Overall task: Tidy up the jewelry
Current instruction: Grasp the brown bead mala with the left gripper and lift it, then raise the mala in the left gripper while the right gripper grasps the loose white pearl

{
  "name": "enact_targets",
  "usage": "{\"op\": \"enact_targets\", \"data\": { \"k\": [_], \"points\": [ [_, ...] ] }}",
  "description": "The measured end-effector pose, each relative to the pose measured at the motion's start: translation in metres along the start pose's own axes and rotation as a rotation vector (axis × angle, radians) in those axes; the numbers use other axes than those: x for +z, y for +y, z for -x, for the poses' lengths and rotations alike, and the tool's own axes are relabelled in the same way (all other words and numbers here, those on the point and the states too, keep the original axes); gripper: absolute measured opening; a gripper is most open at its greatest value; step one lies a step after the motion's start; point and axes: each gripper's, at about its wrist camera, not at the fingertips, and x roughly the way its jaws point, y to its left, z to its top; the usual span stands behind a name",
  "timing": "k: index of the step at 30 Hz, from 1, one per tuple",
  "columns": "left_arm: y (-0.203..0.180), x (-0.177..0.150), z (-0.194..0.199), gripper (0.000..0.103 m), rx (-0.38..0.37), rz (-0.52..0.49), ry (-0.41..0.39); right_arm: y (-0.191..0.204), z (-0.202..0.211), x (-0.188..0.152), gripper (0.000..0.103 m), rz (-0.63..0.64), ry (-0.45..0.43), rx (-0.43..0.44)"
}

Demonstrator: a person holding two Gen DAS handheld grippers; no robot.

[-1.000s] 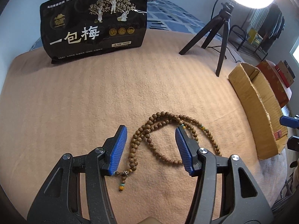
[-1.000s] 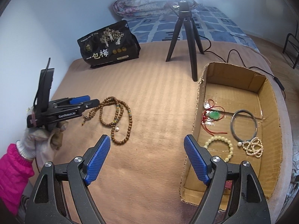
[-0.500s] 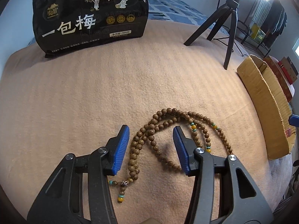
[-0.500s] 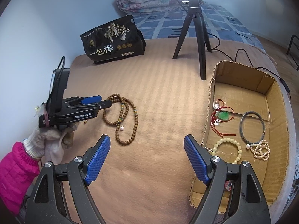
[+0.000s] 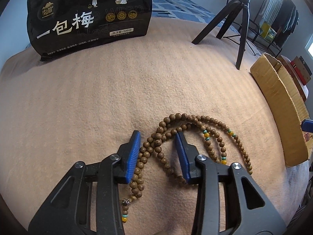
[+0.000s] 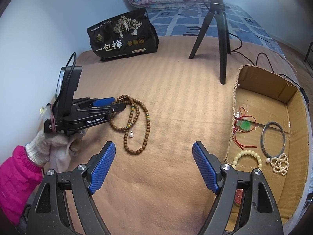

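Note:
A long brown wooden bead necklace (image 5: pixel 195 135) lies coiled on the tan blanket; it also shows in the right wrist view (image 6: pixel 137 125). My left gripper (image 5: pixel 158 152) is low over it, jaws partly closed around a bunch of its strands, not clamped. It shows from the side in the right wrist view (image 6: pixel 115 104). My right gripper (image 6: pixel 153 168) is open and empty above the blanket. A cardboard box (image 6: pixel 293 96) to its right holds a green pendant on red cord (image 6: pixel 244 125), a dark bangle (image 6: pixel 273 137), a cream bead bracelet (image 6: pixel 247 156) and a pearl strand (image 6: pixel 279 163).
A black snack bag (image 5: pixel 90 17) stands at the back of the blanket (image 5: pixel 97 101). A black tripod (image 5: pixel 234 21) stands at the back right, with cables behind it. The cardboard box wall (image 5: pixel 279 107) is at the right in the left wrist view.
My left gripper has moved forward over the bead necklace and its jaws have narrowed around the strands. My right gripper has shifted slightly; it stays open.

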Motion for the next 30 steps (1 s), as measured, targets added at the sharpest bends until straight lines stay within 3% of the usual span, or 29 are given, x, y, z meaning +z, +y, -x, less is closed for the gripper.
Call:
{"op": "enact_targets", "data": {
  "k": [6,13,14,21,25,30],
  "points": [
    [-0.001,-0.005,0.002,0.014,-0.001,-0.026,-0.010,0.004,-0.012,0.003,0.077,0.005,0.020,0.001],
    [0.003,-0.016,0.014,0.009,-0.024,-0.020,-0.019,0.007,-0.019,0.003,0.070,0.006,0.040,0.012],
    [0.004,-0.018,0.016,0.004,-0.025,-0.021,-0.020,0.007,-0.021,0.003,0.069,0.006,0.044,0.014],
    [0.007,-0.035,0.047,0.004,-0.051,-0.034,-0.040,0.008,-0.028,0.004,0.059,-0.003,0.066,0.026],
    [0.013,-0.042,0.061,0.004,-0.063,-0.011,-0.050,0.010,-0.033,0.005,0.048,-0.009,0.083,0.042],
    [0.021,-0.055,0.077,0.004,-0.073,-0.008,-0.058,0.013,-0.039,0.008,0.046,-0.011,0.095,0.048]
  ]
}}
